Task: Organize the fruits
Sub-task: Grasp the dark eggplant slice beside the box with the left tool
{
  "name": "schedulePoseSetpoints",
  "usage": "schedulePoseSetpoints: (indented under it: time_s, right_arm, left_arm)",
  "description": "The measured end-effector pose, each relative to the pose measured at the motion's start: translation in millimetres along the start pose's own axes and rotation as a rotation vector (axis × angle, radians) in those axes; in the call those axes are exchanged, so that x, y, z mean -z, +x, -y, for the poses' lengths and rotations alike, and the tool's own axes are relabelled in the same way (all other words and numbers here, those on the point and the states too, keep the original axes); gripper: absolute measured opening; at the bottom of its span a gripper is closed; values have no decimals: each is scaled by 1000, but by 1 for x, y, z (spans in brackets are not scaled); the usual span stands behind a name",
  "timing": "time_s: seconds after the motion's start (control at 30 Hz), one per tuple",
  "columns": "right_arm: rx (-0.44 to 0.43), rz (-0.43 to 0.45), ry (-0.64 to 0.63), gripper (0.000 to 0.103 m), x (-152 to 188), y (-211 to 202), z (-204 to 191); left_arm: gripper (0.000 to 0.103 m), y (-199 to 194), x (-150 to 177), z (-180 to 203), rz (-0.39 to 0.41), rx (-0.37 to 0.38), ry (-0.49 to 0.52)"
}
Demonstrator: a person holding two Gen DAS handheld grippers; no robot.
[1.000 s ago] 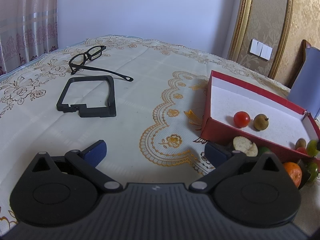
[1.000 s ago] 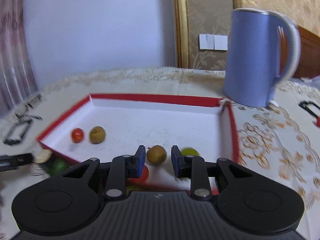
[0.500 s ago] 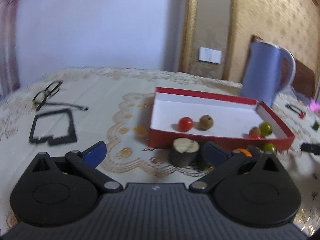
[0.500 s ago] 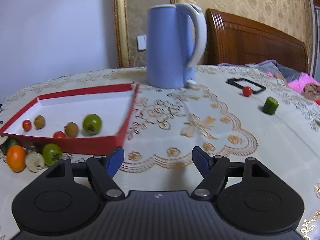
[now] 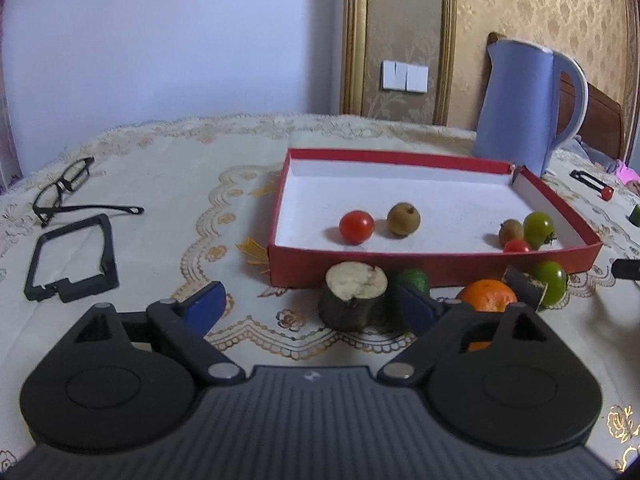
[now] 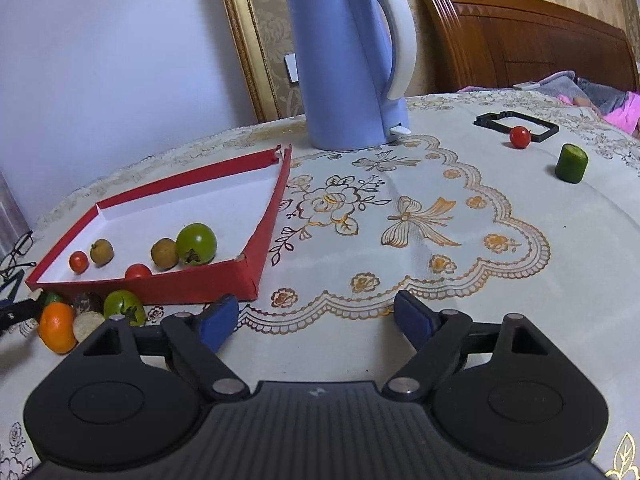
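Note:
A red box [image 5: 432, 266] [image 6: 208, 282] with a white floor holds two red tomatoes, two brown fruits and a green tomato [image 5: 539, 229] [image 6: 196, 243]. In front of it lie a cut dark stump piece [image 5: 354, 295], a green piece [image 5: 412, 280], an orange [image 5: 486, 300] [image 6: 58, 326] and a green tomato [image 5: 554, 282] [image 6: 124, 306]. My left gripper [image 5: 310, 306] is open, low over the cloth, with the stump piece between its fingers. My right gripper [image 6: 316, 318] is open and empty over the cloth right of the box. A red tomato [image 6: 520, 137] and a green cucumber piece [image 6: 572, 162] lie far right.
A blue kettle [image 5: 520, 104] [image 6: 348, 68] stands behind the box. Black glasses [image 5: 64, 190] and a black frame [image 5: 72, 260] lie at the left. Another black frame [image 6: 516, 124] lies at the far right. A wooden headboard stands beyond the table.
My left gripper has swung right to face the box and the loose fruit. My right gripper has opened, left the green tomato in the box and swung right.

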State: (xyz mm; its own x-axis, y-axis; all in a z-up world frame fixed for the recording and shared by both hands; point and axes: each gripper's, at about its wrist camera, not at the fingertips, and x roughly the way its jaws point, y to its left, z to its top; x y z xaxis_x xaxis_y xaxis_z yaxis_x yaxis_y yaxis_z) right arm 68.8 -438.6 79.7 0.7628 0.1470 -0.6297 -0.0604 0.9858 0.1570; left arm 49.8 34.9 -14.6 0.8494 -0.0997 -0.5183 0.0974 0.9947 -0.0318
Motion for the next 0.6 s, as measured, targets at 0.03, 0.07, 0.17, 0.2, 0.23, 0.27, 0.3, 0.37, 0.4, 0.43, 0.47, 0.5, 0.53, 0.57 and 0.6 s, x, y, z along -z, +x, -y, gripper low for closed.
schedulePoseSetpoints:
  time_s: [0.03,0.07,0.17,0.2,0.23,0.27,0.3,0.37,0.4,0.43,0.47,0.5,0.53,0.57,0.6]
  right_arm:
    - [-6,2,8,85,0,0,1]
    - [-13,5,17,85,0,-1,3]
    - [-30,11,41,85,-1,-1,7]
    - [-32,12,44,85,-1,-1,7]
    - [-29,11,40,85,-1,-1,7]
    - [-23,8,34,85,-1,0,5]
    - [-15,4,21,86,-1,0,3]
    - [7,-5,-9,86,-1,2,-2]
    - [21,-11,-28,86,0,3,-5]
    - [37,-17,-49,87,0,4,-9]
    - [54,-25,-72,87,0,6,-13]
    - [69,-31,-92,87,1,7,-16]
    - [85,-37,-113,87,1,9,-20]
    - [100,-44,-132,87,1,10,-23]
    - [117,-51,-155,88,2,12,-27]
  left_arm:
    - [87,0,0,-1,2,11,-8]
    - [86,1,-1,-3,3,14,-14]
    - [83,1,-1,-3,9,16,-19]
    - [78,1,-1,-3,10,17,-17]
    - [68,0,-1,-2,16,26,-10]
    - [62,-1,-1,-1,23,38,-1]
    - [53,-2,-1,2,28,48,16]
    - [48,-3,-1,10,35,40,51]
    - [45,-3,-1,13,38,32,67]
    - [41,-3,-1,15,40,33,74]
    - [40,-3,-1,15,40,40,77]
    - [39,-2,-1,15,39,44,76]
    - [37,-2,-1,15,38,47,73]
    - [36,-2,-1,14,37,52,70]
    - [33,-2,-1,14,36,61,65]
